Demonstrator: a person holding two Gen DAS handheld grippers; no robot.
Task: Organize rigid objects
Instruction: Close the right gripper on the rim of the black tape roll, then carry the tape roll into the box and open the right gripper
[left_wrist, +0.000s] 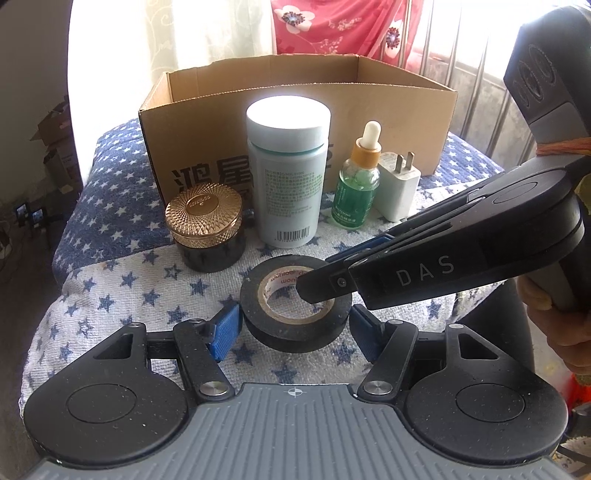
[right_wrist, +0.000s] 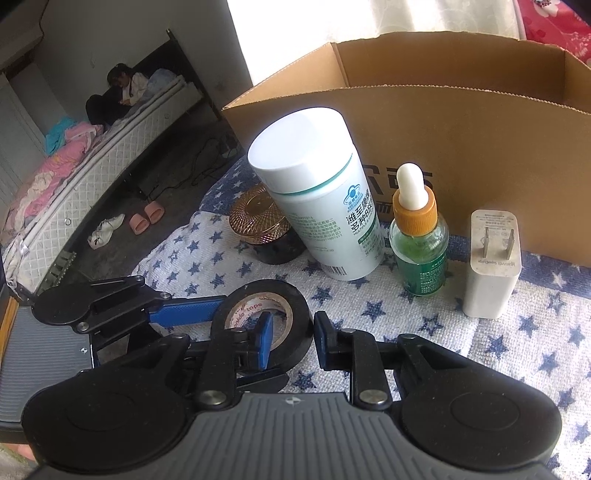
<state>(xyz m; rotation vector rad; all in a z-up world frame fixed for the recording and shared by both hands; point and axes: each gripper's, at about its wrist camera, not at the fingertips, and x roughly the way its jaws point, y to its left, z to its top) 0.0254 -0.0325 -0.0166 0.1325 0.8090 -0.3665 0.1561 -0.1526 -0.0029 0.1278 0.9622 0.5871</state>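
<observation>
A black tape roll (left_wrist: 295, 321) lies flat on the star-patterned towel (left_wrist: 110, 291). My left gripper (left_wrist: 295, 328) is open, its blue pads on either side of the roll. My right gripper (right_wrist: 293, 334) straddles the roll's right wall (right_wrist: 301, 332): one finger is inside the hole, the other outside; I cannot tell if it grips. In the left wrist view its finger (left_wrist: 317, 286) reaches into the hole from the right. Behind stand a gold-lidded jar (left_wrist: 205, 225), a white bottle (left_wrist: 290, 177), a green dropper bottle (left_wrist: 356, 181) and a white charger (left_wrist: 399, 186).
An open cardboard box (left_wrist: 299, 99) stands behind the row of objects, at the towel's far edge. The towel covers a small table; its left edge drops to the floor. A bed and shoes (right_wrist: 107, 229) are far left in the right wrist view.
</observation>
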